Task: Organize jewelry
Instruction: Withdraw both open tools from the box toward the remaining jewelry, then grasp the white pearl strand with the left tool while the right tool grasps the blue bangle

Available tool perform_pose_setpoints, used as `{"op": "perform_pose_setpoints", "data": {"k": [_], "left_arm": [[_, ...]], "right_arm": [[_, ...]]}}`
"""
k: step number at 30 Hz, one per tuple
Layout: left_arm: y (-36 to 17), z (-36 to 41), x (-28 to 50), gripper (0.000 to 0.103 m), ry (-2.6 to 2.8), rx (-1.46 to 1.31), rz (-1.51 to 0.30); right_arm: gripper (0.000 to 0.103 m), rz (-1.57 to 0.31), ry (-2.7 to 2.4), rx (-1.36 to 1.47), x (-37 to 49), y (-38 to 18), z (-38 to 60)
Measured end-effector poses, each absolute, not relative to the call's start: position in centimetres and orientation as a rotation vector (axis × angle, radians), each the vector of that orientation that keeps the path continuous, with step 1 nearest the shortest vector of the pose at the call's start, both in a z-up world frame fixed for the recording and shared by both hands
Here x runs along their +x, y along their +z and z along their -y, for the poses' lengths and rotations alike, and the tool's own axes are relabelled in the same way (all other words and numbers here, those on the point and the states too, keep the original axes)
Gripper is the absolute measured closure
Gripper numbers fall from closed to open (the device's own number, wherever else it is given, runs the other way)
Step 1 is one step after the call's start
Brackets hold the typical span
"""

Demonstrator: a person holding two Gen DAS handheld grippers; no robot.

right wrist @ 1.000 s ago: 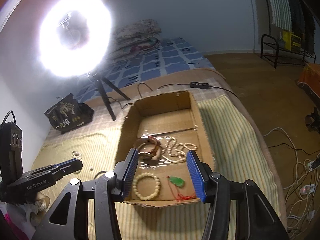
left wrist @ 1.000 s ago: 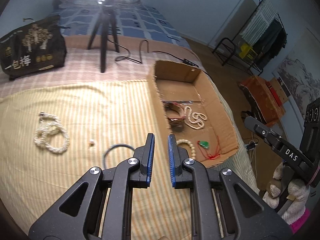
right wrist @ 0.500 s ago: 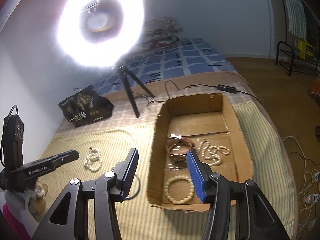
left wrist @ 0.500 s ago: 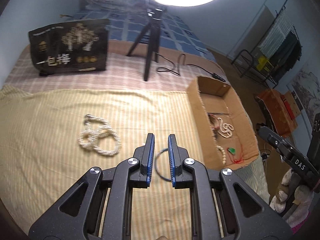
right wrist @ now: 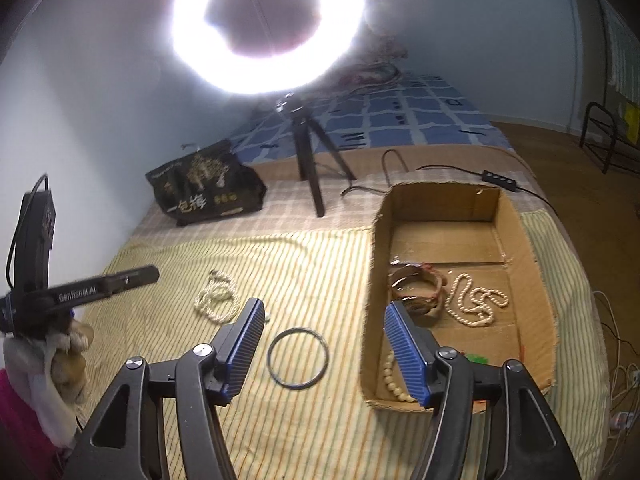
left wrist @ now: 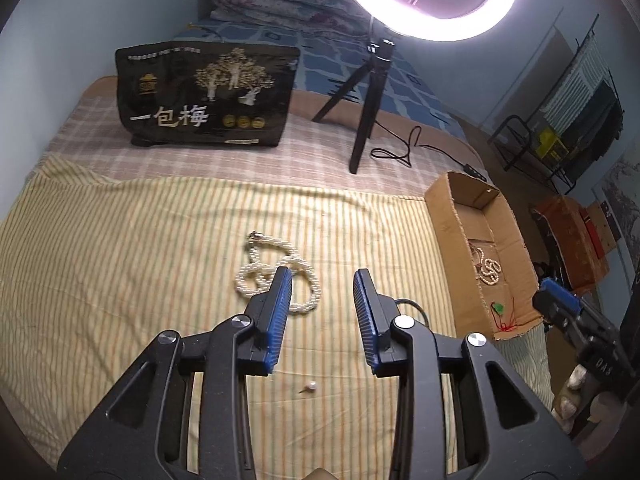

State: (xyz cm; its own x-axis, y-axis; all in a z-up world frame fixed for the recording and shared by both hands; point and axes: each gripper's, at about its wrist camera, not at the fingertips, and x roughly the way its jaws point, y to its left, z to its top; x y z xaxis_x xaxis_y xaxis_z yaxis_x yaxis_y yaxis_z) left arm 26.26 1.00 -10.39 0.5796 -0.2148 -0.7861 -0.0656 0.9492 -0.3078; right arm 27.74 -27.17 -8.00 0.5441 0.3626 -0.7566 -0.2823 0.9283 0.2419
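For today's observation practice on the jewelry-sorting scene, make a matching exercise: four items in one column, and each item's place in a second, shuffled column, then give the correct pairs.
Column A
1. white pearl necklace
2. thin dark ring bangle
3. green pendant on a red cord
4. black printed pouch with gold trees

Column B
a. inside the brown cardboard box
b. on the checked cloth beside the tripod
c. loose on the striped cloth, just beyond the left gripper
d. on the striped cloth, between the open right gripper's fingers

Pairs: 1-c, 2-d, 3-a, 4-b
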Motion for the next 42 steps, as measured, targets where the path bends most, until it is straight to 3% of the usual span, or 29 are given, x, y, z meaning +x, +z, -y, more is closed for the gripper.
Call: {"op": "perform_pose_setpoints", "data": {"k": [5, 23, 34, 42], "left_arm": [[-10.8, -2.0, 25.9, 0.071, -0.078, -0.317, -0.97], [-14.6, -2.8, 27.0, 0.071, -0.099, -0.351, -1.079], [-17.7, -2.7, 29.2, 0.071, -0.096, -0.378, -1.153], [-19.8, -3.2, 30.8, 0.071, -0.063, -0.414, -1.196]], "right_arm": [[0.025, -0.942, 0.436, 0.065, 26.6, -8.8, 24.8], [0.023, -1.082, 0.517, -0.09, 23.6, -14.1, 18.1], [0.047, -1.198, 0.527, -0.065, 26.7, -17.0, 18.3], [0.052, -1.251, 0.54, -0.072, 27.6, -18.8, 17.5]]}}
